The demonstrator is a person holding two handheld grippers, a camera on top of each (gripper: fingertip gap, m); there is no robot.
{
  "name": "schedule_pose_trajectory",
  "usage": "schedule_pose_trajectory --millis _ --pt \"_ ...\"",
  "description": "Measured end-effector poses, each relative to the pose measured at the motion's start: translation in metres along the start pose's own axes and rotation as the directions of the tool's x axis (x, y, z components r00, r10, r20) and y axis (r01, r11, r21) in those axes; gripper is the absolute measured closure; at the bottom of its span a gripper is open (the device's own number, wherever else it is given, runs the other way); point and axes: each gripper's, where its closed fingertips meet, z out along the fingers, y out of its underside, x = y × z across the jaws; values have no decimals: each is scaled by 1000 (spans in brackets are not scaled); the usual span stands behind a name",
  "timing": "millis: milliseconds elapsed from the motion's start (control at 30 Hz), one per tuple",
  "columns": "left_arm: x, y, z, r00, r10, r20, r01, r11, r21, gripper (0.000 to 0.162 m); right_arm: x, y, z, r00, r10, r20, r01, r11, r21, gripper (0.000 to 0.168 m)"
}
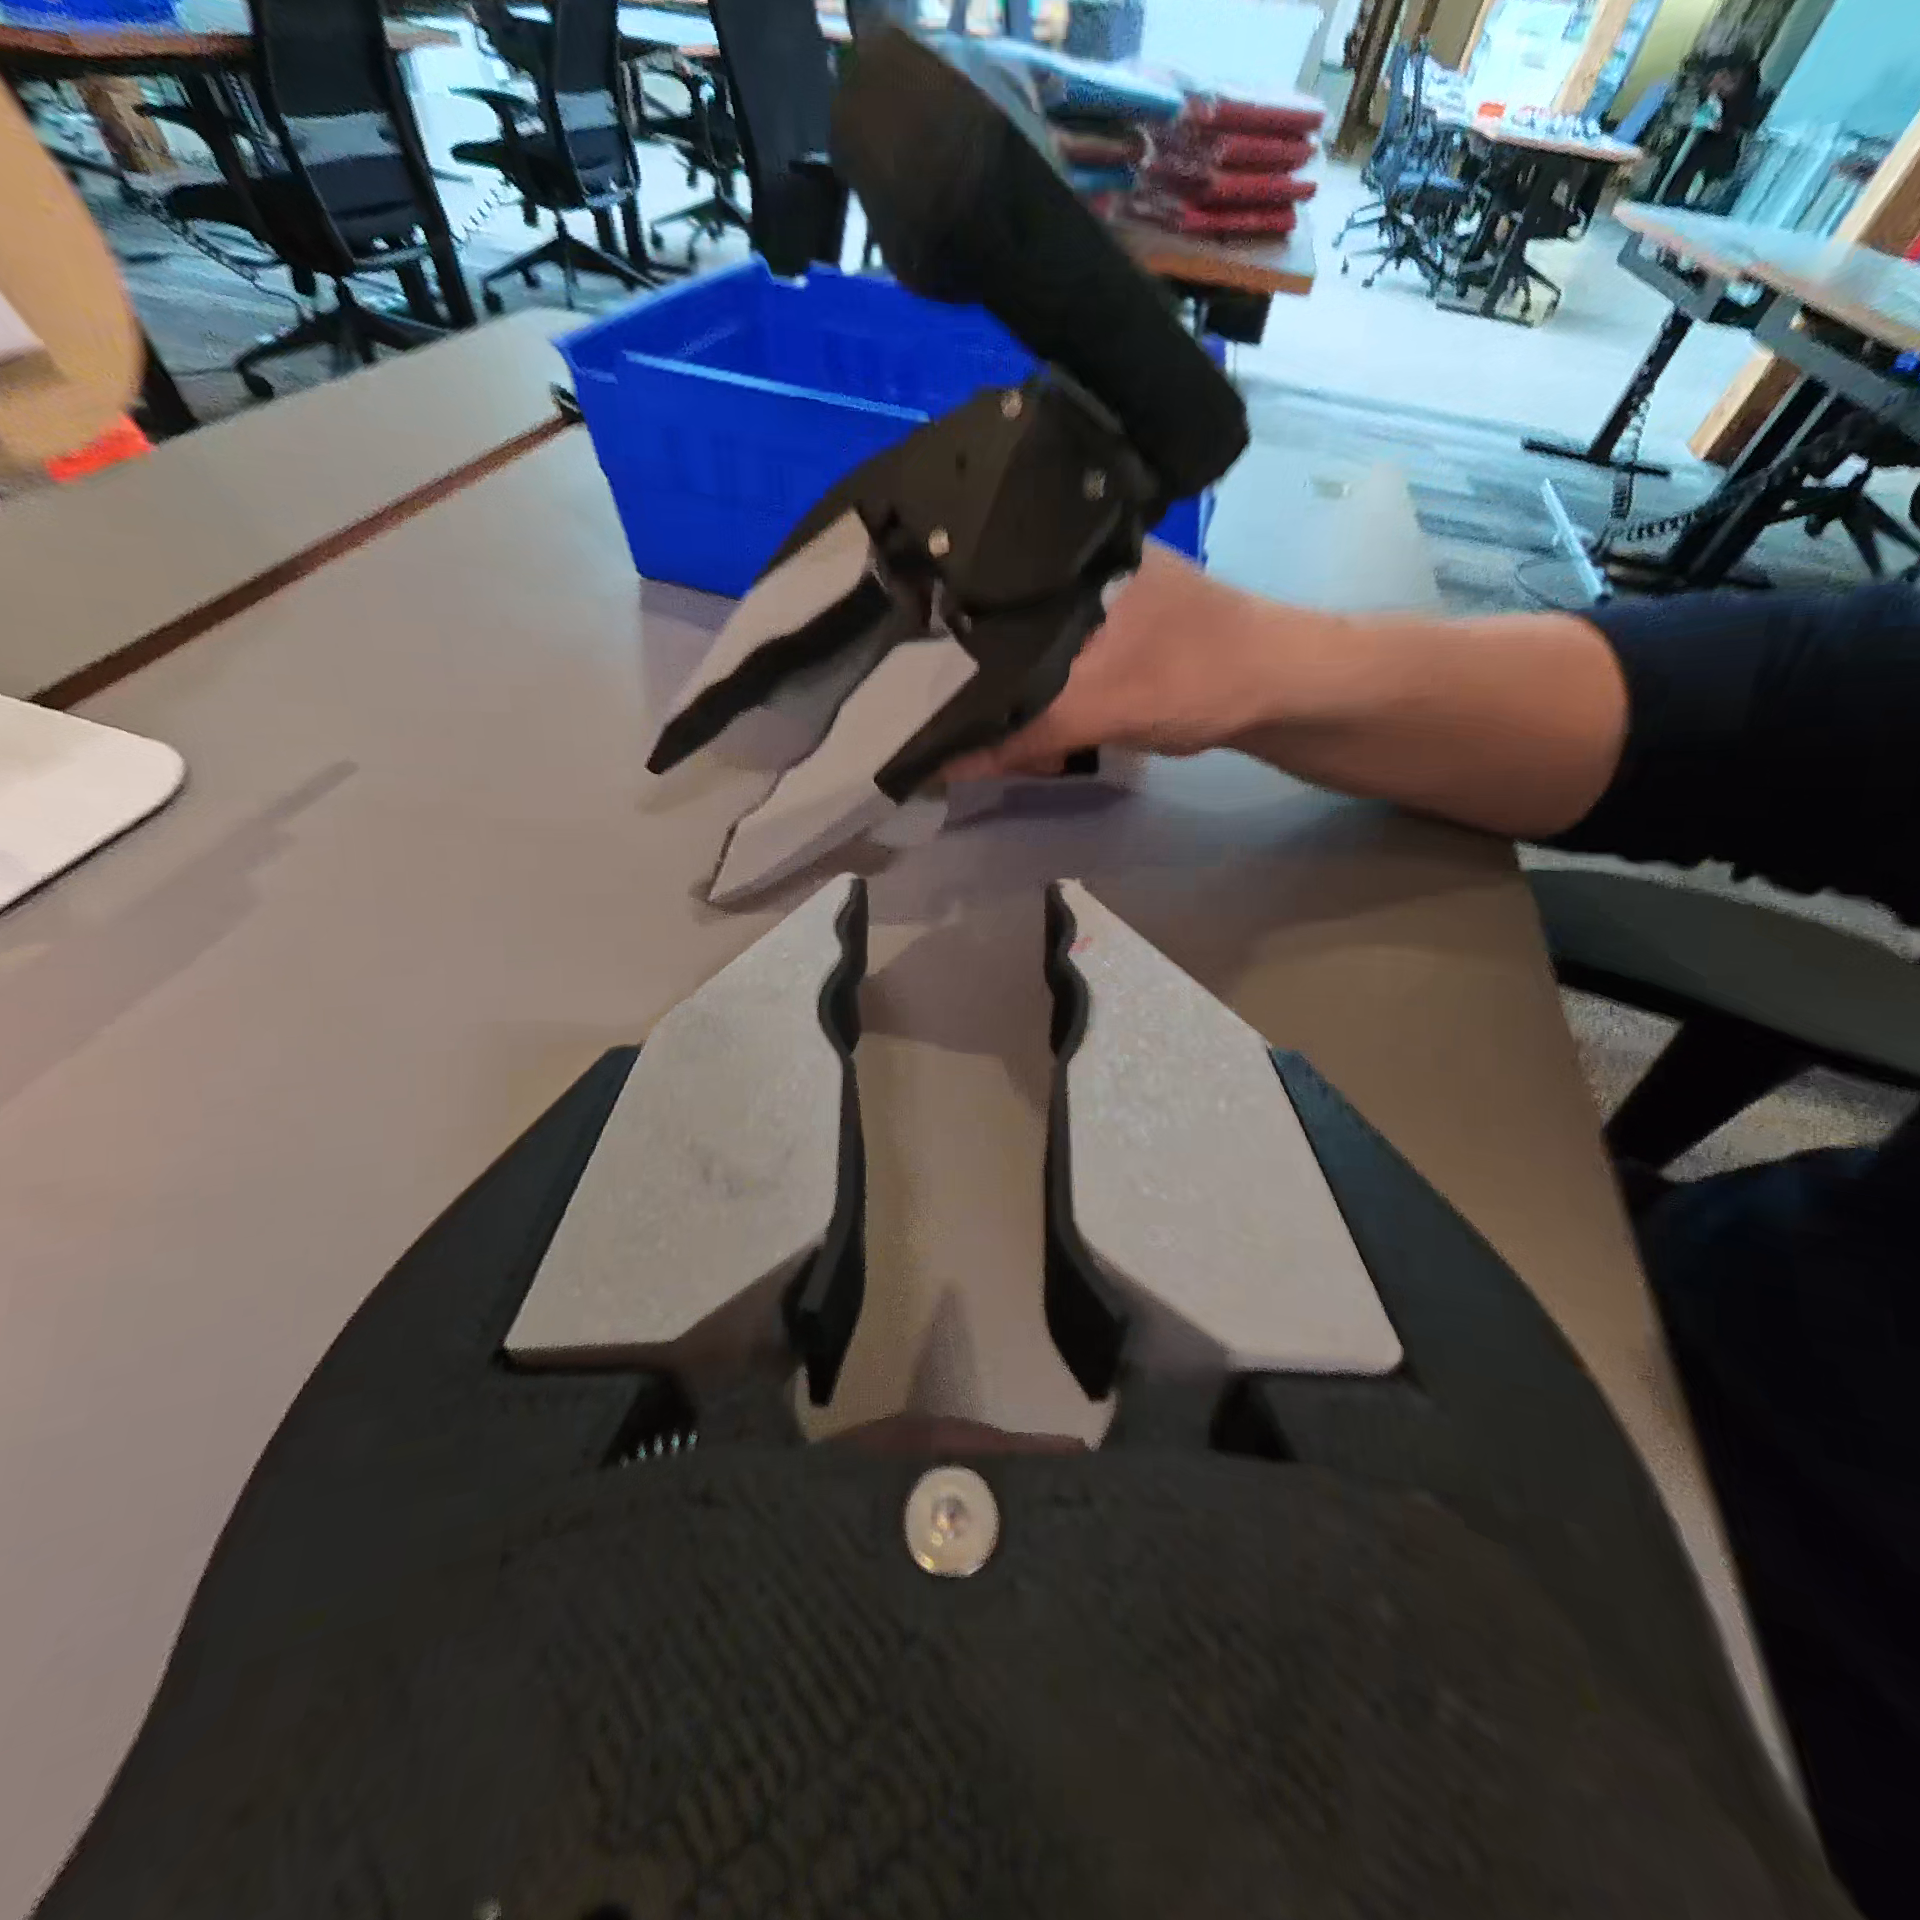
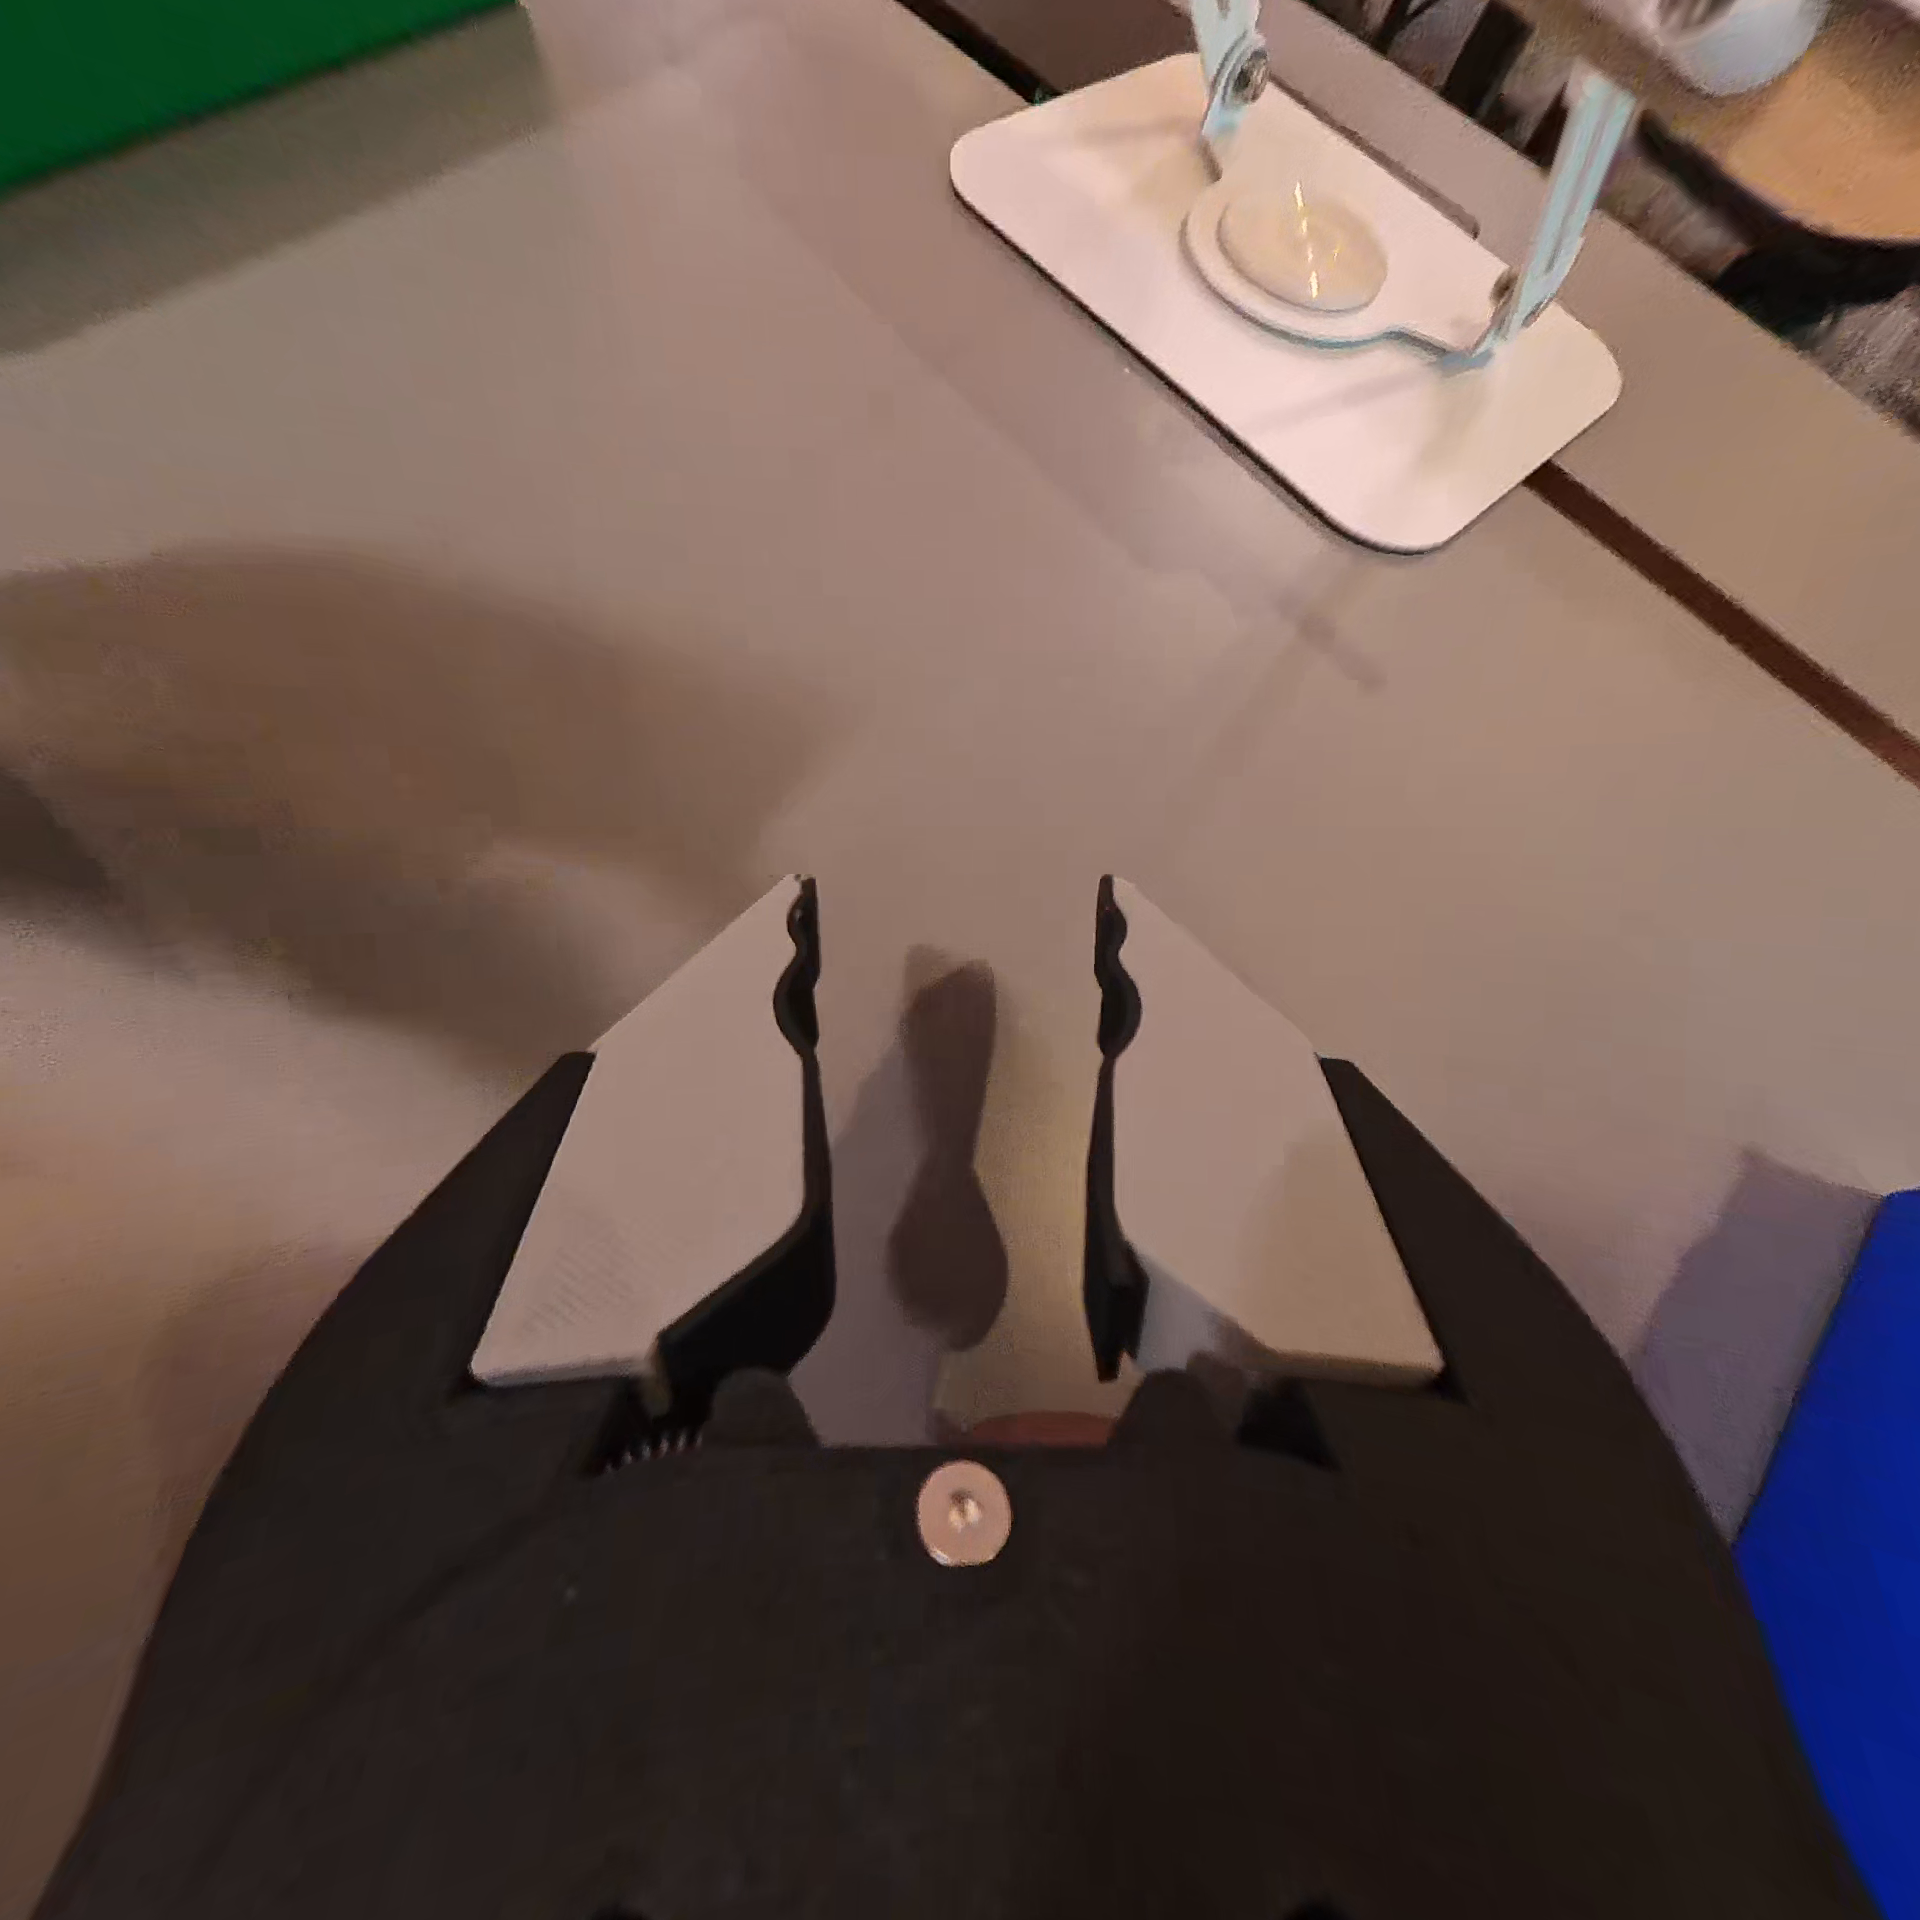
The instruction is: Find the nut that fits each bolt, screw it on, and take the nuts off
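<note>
No bolts or nuts show in either view. My left gripper (image 1: 956, 899) is open and empty, held low over the grey table (image 1: 364, 935). My right gripper (image 2: 956, 894) is open and empty above the same table (image 2: 623, 520). It also shows in the left wrist view (image 1: 774, 784), held by a hand (image 1: 1174, 675), tilted down toward the table just beyond my left fingertips, its jaws apart with nothing between them.
A blue bin (image 1: 769, 416) stands on the table behind the right gripper; its corner shows at the right edge of the right wrist view (image 2: 1849, 1455). A white stand base (image 2: 1288, 301) with a metal arm sits far right; its corner shows in the left wrist view (image 1: 62, 790). Office chairs and desks lie beyond.
</note>
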Motion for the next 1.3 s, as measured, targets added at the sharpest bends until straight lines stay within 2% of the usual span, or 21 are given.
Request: schedule_pose_trajectory --millis 100,167,233,300,367,467,567,633,767,933,1067,1233,1300 --pt "-7 -26 -43 997 -30 77 30 1000 1 131 7 0 -1 993 -84 -78 85 996 8 123" --pt "-24 -38 -92 982 -12 190 17 1000 -26 133 4 1 -1 994 -86 -63 87 996 13 124" --pt "-47 -36 -148 957 -2 290 34 994 -102 133 -2 4 0 998 -64 -14 64 998 -1 123" --pt "-74 -12 -199 929 -23 370 117 965 -233 132 -7 5 0 998 -58 18 58 998 4 123" --pt "-103 30 -241 892 -66 448 249 898 -364 125 -10 8 -1 997 -63 37 63 998 1 124" --pt "-125 94 -271 853 -173 492 432 763 -480 125 -15 9 -3 996 -64 59 65 998 0 124" --pt "-142 142 -288 815 -152 559 507 652 -563 125 -23 6 -6 995 -55 84 53 998 22 124" --pt "-138 152 -283 829 -156 537 498 644 -581 125 -24 7 -7 995 -68 77 66 997 31 124" --pt "-131 151 -278 868 -120 481 429 668 -608 126 -18 12 -5 995 -90 52 88 996 35 124" --pt "-130 141 -277 931 -114 347 329 675 -661 124 -6 13 3 998 -40 55 37 998 58 124" --pt "-115 139 -264 975 -148 164 221 689 -691 126 4 -2 0 999 -20 49 13 989 148 124" --pt "-55 137 -281 974 -217 -68 98 669 -736 126 8 -2 2 998 -9 59 0 989 146 124" --pt "-48 148 -293 991 -128 -48 40 605 -795 122 8 -2 1 998 -20 56 11 989 148 125"
